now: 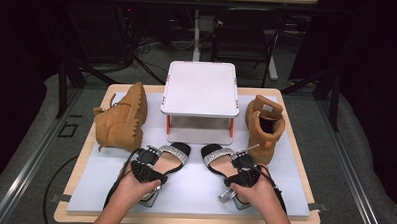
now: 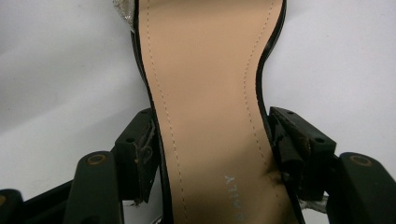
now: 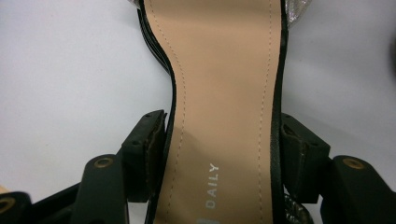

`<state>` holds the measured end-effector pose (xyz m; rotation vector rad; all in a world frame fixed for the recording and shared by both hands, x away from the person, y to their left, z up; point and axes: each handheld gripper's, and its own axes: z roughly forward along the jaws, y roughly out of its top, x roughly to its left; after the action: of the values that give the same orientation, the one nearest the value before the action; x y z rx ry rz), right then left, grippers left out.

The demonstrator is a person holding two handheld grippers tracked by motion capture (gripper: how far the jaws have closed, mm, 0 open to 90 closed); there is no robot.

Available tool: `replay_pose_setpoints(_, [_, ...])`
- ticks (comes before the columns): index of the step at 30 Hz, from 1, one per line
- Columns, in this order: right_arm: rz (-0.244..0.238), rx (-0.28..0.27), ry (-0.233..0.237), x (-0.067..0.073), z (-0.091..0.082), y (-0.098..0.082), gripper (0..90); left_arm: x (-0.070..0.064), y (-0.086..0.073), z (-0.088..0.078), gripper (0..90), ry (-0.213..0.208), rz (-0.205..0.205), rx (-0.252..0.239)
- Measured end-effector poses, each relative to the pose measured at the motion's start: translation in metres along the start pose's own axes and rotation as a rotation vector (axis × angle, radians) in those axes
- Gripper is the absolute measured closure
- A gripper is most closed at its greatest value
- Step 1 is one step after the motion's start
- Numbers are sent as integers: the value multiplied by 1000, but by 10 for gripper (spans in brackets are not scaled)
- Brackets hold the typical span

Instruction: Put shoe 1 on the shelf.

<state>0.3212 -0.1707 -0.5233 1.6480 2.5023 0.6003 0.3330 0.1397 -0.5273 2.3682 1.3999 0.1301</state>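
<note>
Both sandals sit lower centre on the desk (image 1: pixel 283 195); left gripper (image 2: pixel 210 154) pinches left sandal (image 2: pixel 205 93), right gripper (image 3: pixel 219 154) pinches right sandal (image 3: pixel 219 93) at the waist—squeeze evenly, lift level.

Left black heeled sandal with silver strap (image 2: pixel 210 116): toe cut off at 12 o'clock; insole lettering (image 2: pixel 233 198) partly unreadable.
</note>
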Motion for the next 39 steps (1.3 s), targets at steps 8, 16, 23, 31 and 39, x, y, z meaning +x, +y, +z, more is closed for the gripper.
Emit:
replay_pose_setpoints(8, [9,17,-7,0,0,2,396,-2,3,0,384,25,3,20])
replay_pose_setpoints(16, [18,-10,-5,0,0,-1,399,-1,0,-1,403,30,-7,-13])
replay_pose_setpoints(23, [33,-60,-5,1,0,-5,402,2,-2,-1,415,19,-27,-45])
replay_pose_setpoints(31, [35,-88,-4,2,-1,-8,406,1,-4,-2,432,18,-24,-58])
replay_pose_setpoints(39, [44,-96,-7,2,-3,-9,408,2,-5,-5,432,12,-33,-65])
